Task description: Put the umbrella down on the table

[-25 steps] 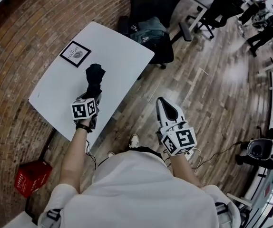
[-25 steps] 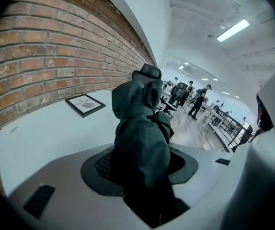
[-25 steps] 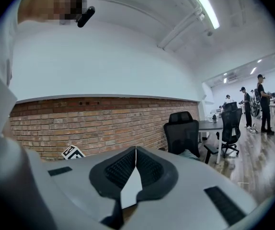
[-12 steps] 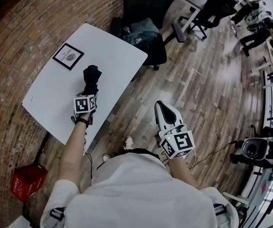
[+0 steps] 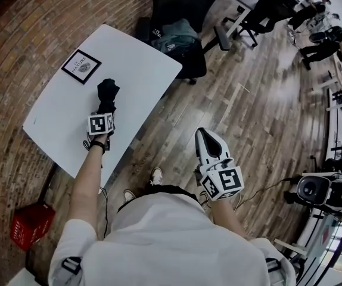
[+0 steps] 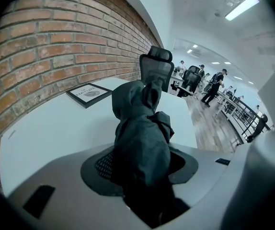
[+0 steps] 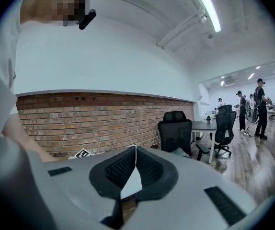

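Head view: nearest me, my right tool hangs over the floor, jaws together on nothing, idle. Further out, my left tool has sunk lower over the white surface than a second ago, its jaws clamped partway shut round the folded black umbrella. The umbrella points on toward the framed card; whether it touches the surface yet I cannot tell. I judge the setting-down nearly done, with the release still to come.
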The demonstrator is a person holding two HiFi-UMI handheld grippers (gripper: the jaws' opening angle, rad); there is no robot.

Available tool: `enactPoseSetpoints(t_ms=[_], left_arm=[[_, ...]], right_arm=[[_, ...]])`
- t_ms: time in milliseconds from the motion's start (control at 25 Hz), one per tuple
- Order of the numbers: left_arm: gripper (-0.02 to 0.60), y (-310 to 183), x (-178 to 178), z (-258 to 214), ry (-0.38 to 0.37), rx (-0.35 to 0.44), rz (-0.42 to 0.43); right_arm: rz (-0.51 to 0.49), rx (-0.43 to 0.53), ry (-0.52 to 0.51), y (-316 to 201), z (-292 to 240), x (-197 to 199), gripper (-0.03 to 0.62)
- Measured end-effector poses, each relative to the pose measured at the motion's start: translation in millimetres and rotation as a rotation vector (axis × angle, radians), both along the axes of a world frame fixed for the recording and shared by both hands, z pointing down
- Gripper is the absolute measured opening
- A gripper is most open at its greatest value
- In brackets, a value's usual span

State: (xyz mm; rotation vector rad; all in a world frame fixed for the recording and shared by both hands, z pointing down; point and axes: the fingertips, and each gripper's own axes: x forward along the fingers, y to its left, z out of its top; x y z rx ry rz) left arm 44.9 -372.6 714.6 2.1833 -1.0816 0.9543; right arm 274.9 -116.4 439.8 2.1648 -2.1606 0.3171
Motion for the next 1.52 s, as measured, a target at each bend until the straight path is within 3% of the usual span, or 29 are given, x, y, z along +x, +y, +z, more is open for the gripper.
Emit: enactPoseSetpoints(t_ms=[320,480,840,1000,1360,1520], left_arm=[[0.225,-10.5,-0.9,15.7,-0.03,-0.004,-0.017],[0.232,-15.4,-3.8,28.1,-0.045,-0.044,-0.043],[0.259,-11.5,-3.5,49.7,-0.121,-0.094,-0.002],[0.268,-9.5,-2.0,49.8,-0.147,-0.073,-0.019],[0.276,-10.0,-0.3,48.3,-0.116,-0.016,0.012],[0.3,-8.9,-5.3,46.6,-0.136,-0.01,-0.068]], right_arm=[[0.028,-0.015,0.005,7.3,1.0,9.5,0.021],[0.045,-0.019,0.018,14.8,2.8,14.7,0.02],[0.088,-0.034,0.014,32.5,6.7,32.6,0.021],[0.091,-0.036,0.016,39.7,6.2,37.7,0.02],[0.068,-0.067,0.014,43.4,13.6,44.2,0.02],[0.05,-0.068,0.013,43.6,14.5,46.1,0.021]])
